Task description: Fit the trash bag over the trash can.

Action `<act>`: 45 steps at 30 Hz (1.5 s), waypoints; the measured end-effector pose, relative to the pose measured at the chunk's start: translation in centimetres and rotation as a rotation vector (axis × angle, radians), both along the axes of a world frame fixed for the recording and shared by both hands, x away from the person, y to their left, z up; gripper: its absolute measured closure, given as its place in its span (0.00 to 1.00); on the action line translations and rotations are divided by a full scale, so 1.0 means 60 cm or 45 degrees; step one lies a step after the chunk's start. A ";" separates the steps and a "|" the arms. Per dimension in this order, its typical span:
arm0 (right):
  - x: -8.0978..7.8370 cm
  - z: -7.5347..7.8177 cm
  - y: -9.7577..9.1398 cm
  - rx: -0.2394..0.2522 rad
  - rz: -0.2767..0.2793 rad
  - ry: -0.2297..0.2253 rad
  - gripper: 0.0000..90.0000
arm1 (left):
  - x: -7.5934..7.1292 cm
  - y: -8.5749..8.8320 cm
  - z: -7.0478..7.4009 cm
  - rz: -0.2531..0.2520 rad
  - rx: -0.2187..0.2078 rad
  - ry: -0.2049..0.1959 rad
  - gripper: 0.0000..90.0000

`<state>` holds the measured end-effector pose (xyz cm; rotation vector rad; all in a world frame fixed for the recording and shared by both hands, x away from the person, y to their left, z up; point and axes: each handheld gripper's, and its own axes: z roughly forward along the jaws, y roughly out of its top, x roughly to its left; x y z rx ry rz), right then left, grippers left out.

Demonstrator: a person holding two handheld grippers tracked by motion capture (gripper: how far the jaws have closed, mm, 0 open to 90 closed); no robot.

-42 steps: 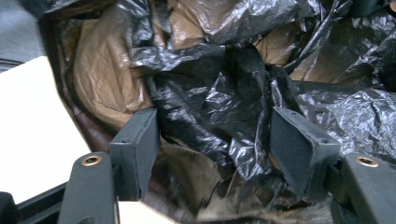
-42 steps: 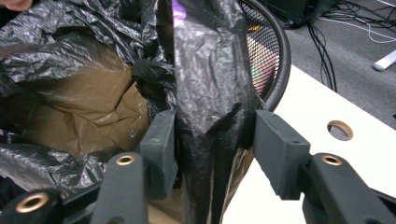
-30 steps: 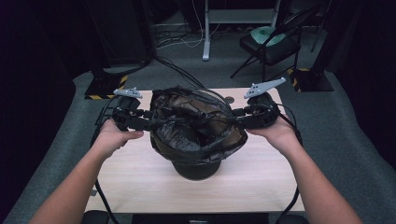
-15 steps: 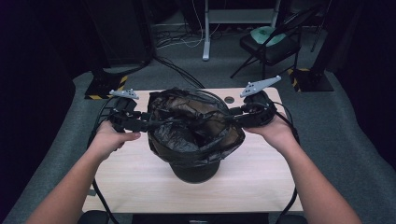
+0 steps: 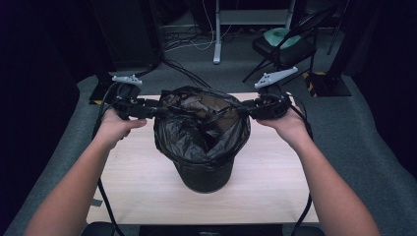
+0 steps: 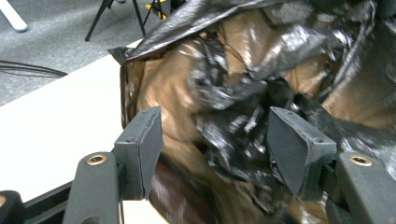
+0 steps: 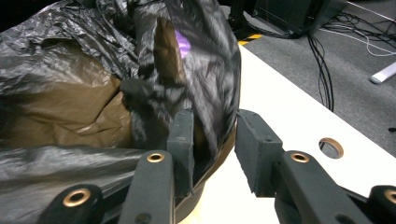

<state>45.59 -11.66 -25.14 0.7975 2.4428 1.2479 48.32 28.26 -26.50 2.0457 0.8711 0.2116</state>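
Observation:
A black bin point(image 5: 204, 172) stands mid-table on the pale wooden table point(image 5: 295, 182), lined with a crinkled black trash bag point(image 5: 196, 132). My left gripper point(image 5: 160, 112) reaches in level at the bag's left rim. In the left gripper view, the left gripper point(image 6: 217, 140) stands wide apart around bunched bag film point(image 6: 233, 107), pads clear of it. My right gripper point(image 5: 243, 109) is at the right rim. In the right gripper view, the right gripper point(image 7: 215, 135) straddles the bag's edge point(image 7: 205, 93); its jaws have just been closing, with a gap still showing at the outer pad.
A folding chair point(image 5: 285, 46) with a green seat stands on the grey carpet behind the table, beside loose cables point(image 5: 182, 44) and a white post point(image 5: 216, 34). A round hole point(image 7: 331, 147) sits in the tabletop near the bin. Dark curtains close both sides.
Both hands have shifted toward the far edge of the table, and the bag's rim has spread wider over the bin. The right jaws stand narrower.

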 end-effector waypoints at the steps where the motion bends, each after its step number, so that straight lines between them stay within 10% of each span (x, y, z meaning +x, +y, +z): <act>1: 0.005 -0.001 0.000 0.002 -0.009 -0.003 0.75 | 0.008 -0.004 -0.002 -0.008 0.002 0.002 0.43; 15: 0.052 -0.039 -0.008 0.006 -0.130 0.035 0.87 | 0.040 -0.014 -0.031 0.006 -0.028 0.043 0.53; 21: 0.065 -0.077 -0.002 -0.015 -0.104 0.112 0.96 | 0.043 -0.026 -0.046 -0.093 0.034 0.057 0.62; 25: 0.068 -0.099 -0.002 0.001 -0.071 0.187 0.97 | 0.042 -0.022 -0.055 -0.166 -0.034 0.087 0.65; 40: 0.019 -0.138 0.016 0.004 0.119 0.273 0.97 | -0.034 0.002 -0.061 -0.168 -0.102 0.111 0.65; 45: 0.003 -0.136 0.013 0.001 0.114 0.242 0.96 | -0.051 0.011 -0.049 -0.137 -0.079 0.095 0.47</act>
